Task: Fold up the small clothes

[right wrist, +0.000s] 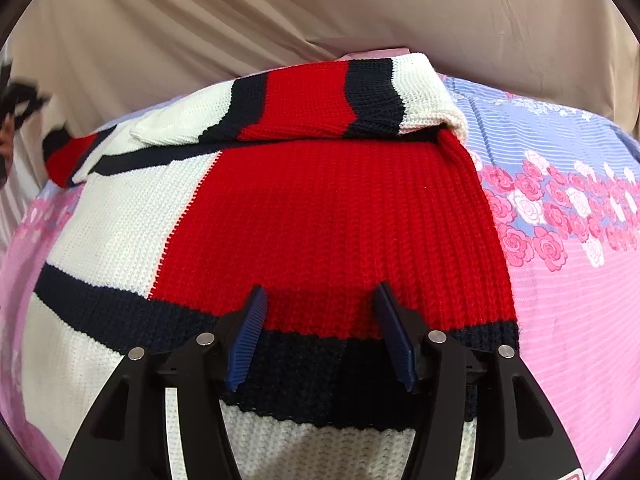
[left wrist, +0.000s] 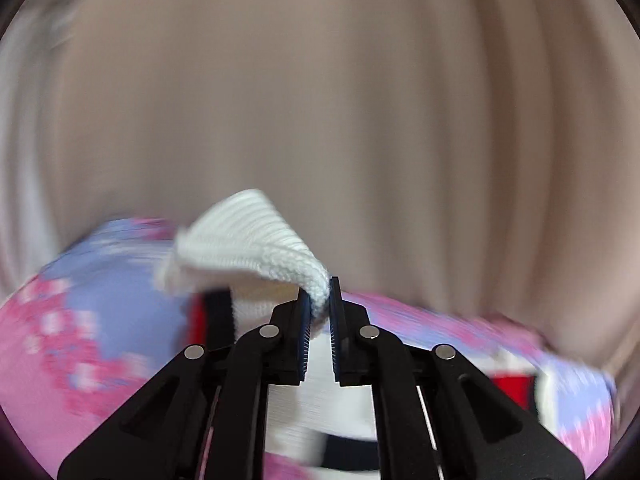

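A knitted sweater (right wrist: 328, 216) in red, white and navy blocks lies on a floral bedsheet (right wrist: 576, 264). One striped sleeve (right wrist: 320, 100) is folded across its far end. My right gripper (right wrist: 320, 294) hovers open just over the red panel near the navy band, with nothing between its fingers. In the blurred left wrist view, my left gripper (left wrist: 320, 300) is shut on a white ribbed edge of the sweater (left wrist: 256, 236), lifted above the sheet. The rest of the sweater (left wrist: 320, 408) hangs below the jaws.
A beige draped cloth (right wrist: 280, 12) covers the area behind the bed and fills the background of the left wrist view as cloth (left wrist: 320, 80). Pink and lilac rose-printed sheet (left wrist: 72, 320) extends left and right of the sweater. A dark blurred shape (right wrist: 16, 104) sits at the far left.
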`<state>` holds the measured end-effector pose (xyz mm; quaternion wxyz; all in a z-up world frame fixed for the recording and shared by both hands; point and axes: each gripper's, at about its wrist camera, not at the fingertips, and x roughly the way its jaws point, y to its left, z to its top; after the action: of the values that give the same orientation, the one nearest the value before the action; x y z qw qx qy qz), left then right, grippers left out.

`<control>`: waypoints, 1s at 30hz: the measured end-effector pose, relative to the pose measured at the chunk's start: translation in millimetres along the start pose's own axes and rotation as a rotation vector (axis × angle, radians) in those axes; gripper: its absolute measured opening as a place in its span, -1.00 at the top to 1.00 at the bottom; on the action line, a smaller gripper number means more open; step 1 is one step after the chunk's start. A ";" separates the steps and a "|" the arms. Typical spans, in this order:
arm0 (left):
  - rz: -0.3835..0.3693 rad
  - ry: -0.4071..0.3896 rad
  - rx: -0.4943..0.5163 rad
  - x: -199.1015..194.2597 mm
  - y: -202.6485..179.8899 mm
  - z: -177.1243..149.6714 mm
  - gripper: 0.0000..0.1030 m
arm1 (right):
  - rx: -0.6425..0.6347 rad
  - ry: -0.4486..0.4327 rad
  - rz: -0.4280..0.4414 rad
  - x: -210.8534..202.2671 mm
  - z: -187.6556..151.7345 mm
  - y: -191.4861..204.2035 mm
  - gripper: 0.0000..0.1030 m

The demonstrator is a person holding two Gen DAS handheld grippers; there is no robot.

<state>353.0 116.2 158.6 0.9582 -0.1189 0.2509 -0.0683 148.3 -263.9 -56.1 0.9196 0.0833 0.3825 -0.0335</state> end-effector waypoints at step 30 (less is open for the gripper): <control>-0.143 0.368 -0.366 53.9 62.6 -137.4 -0.39 | 0.114 0.172 0.312 105.0 153.4 7.7 -0.19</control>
<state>335.8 139.6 1.0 0.8518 -0.2933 0.4201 -0.1095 330.3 -283.6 -23.2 0.8712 0.1963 0.4397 0.0952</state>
